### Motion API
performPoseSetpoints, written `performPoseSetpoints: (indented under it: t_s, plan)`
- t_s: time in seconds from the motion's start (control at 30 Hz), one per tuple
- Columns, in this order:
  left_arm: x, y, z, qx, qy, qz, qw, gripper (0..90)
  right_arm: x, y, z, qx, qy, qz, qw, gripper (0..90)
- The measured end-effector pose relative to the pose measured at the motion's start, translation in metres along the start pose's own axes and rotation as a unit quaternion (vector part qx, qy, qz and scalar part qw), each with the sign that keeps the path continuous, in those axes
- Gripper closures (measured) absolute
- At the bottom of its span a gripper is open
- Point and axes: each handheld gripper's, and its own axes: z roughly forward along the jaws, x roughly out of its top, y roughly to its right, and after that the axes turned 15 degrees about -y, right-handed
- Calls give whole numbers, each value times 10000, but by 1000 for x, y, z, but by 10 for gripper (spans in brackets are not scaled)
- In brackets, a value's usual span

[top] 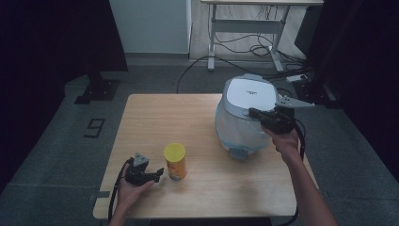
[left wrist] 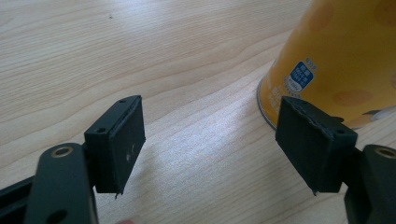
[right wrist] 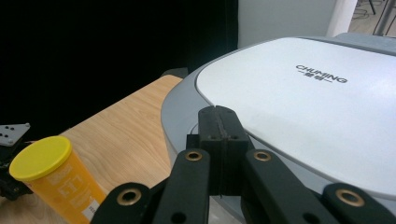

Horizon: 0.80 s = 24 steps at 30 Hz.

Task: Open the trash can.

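Wooden table (top: 155, 122) in a dim room: right claw (top: 252, 112) clenched empty at the near rim of the bin lid (top: 248, 92), best pressed squarely down without sliding, left claw (top: 159, 173) released just beside the yellow can (top: 175, 162).

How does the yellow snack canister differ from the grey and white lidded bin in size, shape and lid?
The yellow cylindrical snack canister is small and slim; the grey and white lidded bin is far bigger and wider. The canister's lid is round and yellow; the bin's lid is a broad, rounded white panel in a grey frame. The canister stands near the table's front, the bin at its far right. Both stand upright on the wooden table, lids closed.
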Motion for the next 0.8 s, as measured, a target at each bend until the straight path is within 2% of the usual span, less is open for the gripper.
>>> performPoseSetpoints:
  t_s: [0.37,0.63,0.67,0.73,0.8]
  plan:
    - [0,1,1,-20,-44,28,10000,239,-2,1,1,71,19,-21,10000,897]
    - [0,0,0,-11,-23,2,10000,239,-3,-1,0,11,-23,9,10000,897]
    - [0,-1,0,-19,-11,-9,10000,239,-4,-1,0,25,-12,12,10000,897]
    - [0,-1,0,-21,-4,-13,10000,239,-4,-1,-3,-111,84,14,9999,895]
    - [0,-1,0,-27,7,-12,10000,239,-6,0,-6,-104,158,6,9998,886]
